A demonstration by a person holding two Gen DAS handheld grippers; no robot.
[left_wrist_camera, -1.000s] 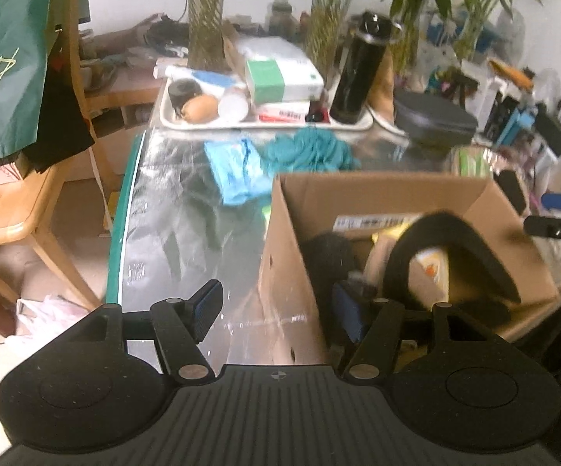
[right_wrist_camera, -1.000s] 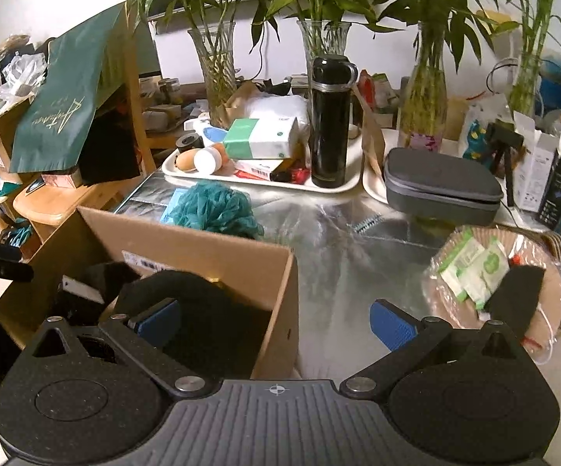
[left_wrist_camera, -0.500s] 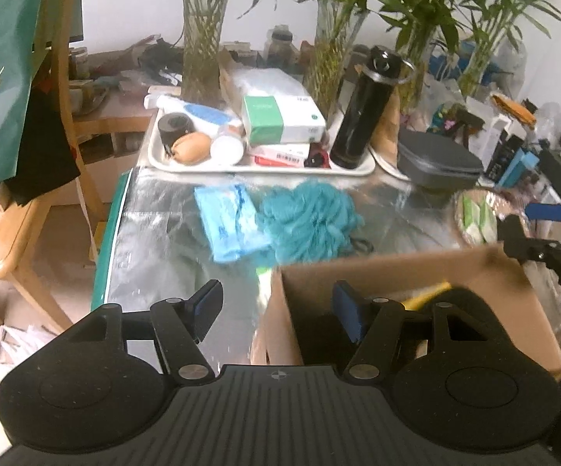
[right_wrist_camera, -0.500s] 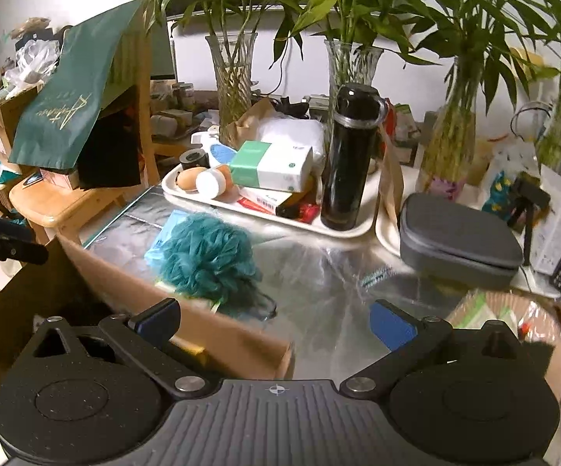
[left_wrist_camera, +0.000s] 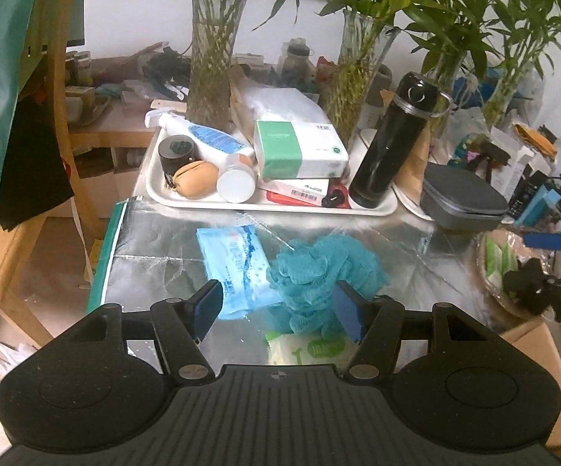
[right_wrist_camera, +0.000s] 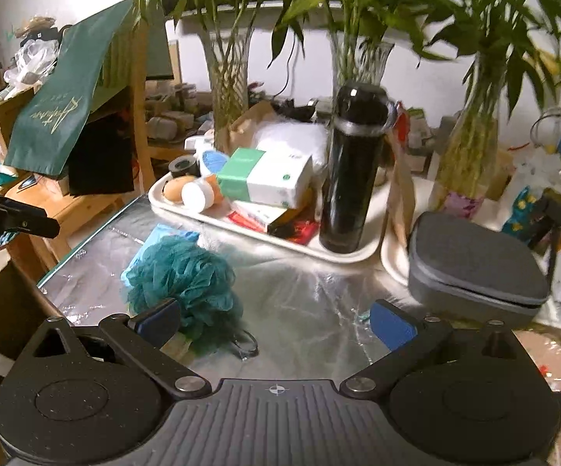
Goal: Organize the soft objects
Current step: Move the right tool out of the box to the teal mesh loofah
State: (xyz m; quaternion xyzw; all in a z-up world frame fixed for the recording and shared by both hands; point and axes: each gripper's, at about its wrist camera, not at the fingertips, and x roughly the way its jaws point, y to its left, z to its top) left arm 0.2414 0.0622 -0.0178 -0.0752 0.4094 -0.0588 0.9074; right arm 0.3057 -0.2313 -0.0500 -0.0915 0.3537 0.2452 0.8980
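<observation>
Foil tabletop point(left_wrist_camera: 156, 272); left-view-only green-white packet point(left_wrist_camera: 311, 349)

Little readable text on the cluttered table

A dark green hanging bag point(right_wrist_camera: 63, 124) carries gold cursive script, too stylised to make out. The white-and-green tissue box point(left_wrist_camera: 300, 149) and blue wipes packet point(left_wrist_camera: 237, 268) bear print too small to read. A barcode label sits on a flat box point(left_wrist_camera: 300, 190) in the tray.

Bare foil point(right_wrist_camera: 311, 303) between loofah point(right_wrist_camera: 187, 272) and grey case point(right_wrist_camera: 474, 268).
</observation>
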